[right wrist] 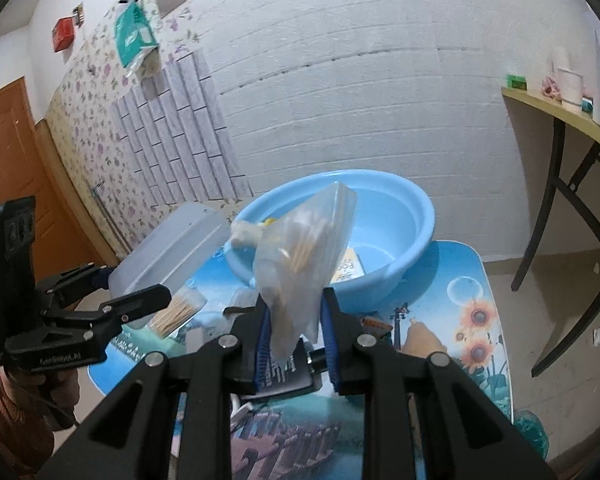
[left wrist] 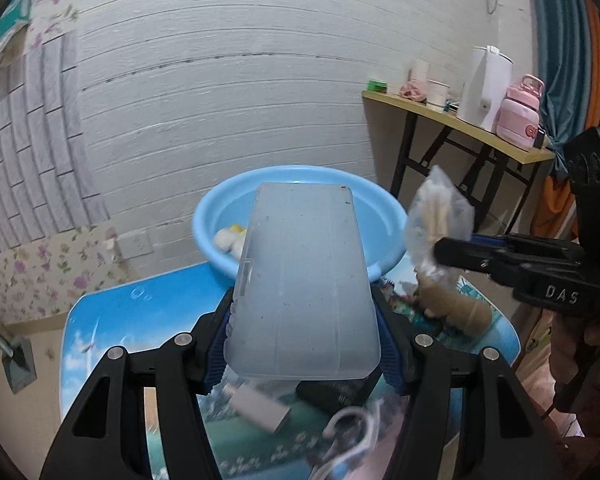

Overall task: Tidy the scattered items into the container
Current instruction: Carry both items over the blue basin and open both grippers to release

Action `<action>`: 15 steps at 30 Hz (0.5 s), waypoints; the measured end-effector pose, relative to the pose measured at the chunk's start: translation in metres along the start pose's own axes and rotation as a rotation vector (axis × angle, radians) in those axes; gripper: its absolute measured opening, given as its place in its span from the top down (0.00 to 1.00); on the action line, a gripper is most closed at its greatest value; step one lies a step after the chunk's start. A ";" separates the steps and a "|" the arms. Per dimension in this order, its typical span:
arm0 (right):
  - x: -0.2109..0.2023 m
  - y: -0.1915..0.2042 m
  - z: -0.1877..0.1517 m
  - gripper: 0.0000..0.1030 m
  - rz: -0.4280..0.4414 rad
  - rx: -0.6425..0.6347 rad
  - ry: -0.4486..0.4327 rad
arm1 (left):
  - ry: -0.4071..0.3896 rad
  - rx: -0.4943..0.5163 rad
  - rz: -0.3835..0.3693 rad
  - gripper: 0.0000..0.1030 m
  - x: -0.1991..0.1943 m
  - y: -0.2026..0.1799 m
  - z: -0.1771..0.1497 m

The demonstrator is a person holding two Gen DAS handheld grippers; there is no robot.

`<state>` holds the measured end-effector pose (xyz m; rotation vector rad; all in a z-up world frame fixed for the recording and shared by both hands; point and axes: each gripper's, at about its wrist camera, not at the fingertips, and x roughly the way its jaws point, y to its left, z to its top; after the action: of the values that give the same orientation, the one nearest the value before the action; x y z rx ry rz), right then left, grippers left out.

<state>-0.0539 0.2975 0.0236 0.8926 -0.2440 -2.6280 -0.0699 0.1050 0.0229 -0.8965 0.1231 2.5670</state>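
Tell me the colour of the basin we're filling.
Light blue; the basin shows best in the right wrist view.

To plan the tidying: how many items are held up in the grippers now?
2: a translucent plastic box in the left hand-held gripper, and a clear bag of sticks in the right hand-held gripper.

My left wrist camera sits just behind my left gripper (left wrist: 304, 320), looking forward along its fingers toward the blue basin (left wrist: 220, 204) at 12 o'clock, close above the small printed table (left wrist: 112, 320). My right gripper (left wrist: 452, 246) enters at 3 o'clock. My right wrist camera looks along my right gripper (right wrist: 294, 344) at the same basin (right wrist: 412, 216) at 12 o'clock, with my left gripper (right wrist: 140, 292) at 9 o'clock. Both views share basin, table (right wrist: 476, 280) and white brick wall (left wrist: 240, 80).
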 end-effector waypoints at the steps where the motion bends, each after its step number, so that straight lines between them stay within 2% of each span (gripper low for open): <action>1: 0.004 -0.003 0.002 0.78 0.000 0.003 0.006 | 0.002 0.001 -0.006 0.41 0.004 -0.001 0.003; 15: 0.047 -0.036 0.025 0.78 -0.006 0.038 0.059 | 0.074 0.042 -0.041 0.40 0.069 -0.014 0.027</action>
<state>-0.1140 0.3137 0.0070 0.9832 -0.2769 -2.6058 -0.1288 0.1482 0.0028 -0.9688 0.1780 2.4852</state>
